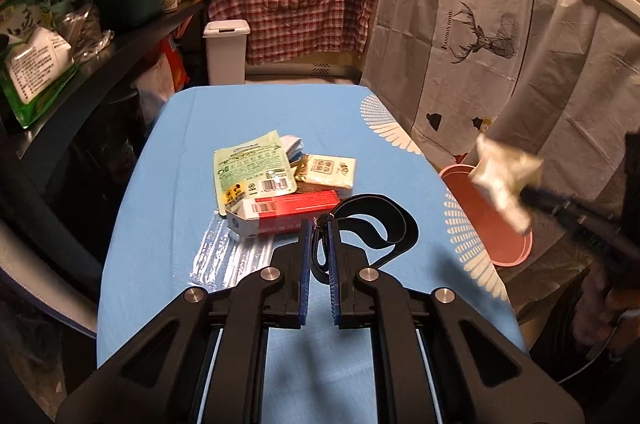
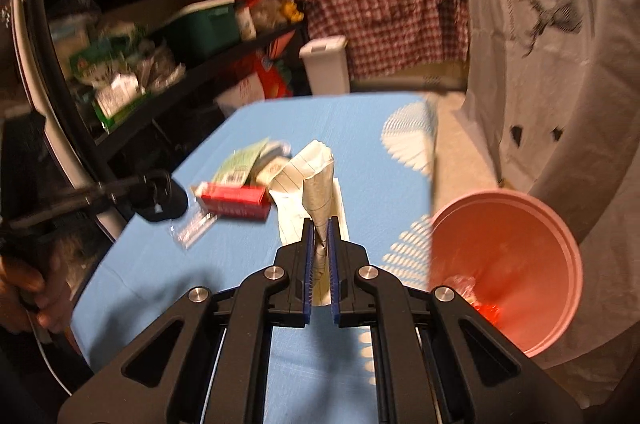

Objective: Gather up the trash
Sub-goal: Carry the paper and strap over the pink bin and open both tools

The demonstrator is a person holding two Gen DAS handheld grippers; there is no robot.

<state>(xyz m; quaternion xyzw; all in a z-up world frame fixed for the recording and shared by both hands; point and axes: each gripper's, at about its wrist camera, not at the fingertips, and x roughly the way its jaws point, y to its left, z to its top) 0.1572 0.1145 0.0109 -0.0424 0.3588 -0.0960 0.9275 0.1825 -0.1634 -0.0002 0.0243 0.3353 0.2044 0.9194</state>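
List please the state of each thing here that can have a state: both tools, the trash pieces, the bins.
Left tool: shut on black strap, low over the table.
Right tool: shut on crumpled paper, held up.
Pink bin: open, some trash inside, beside the table.
White bin: lid closed.
Red box: lying flat, end flap open.
Green pouch: lying flat.
Clear wrapper: flat on the blue tablecloth.

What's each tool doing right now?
Right tool shut on crumpled paper, near pink bin. Left tool shut on black strap. Wrappers remain.

Both tongs [image 1: 319, 224] [image 2: 319, 224] clamped, loaded.
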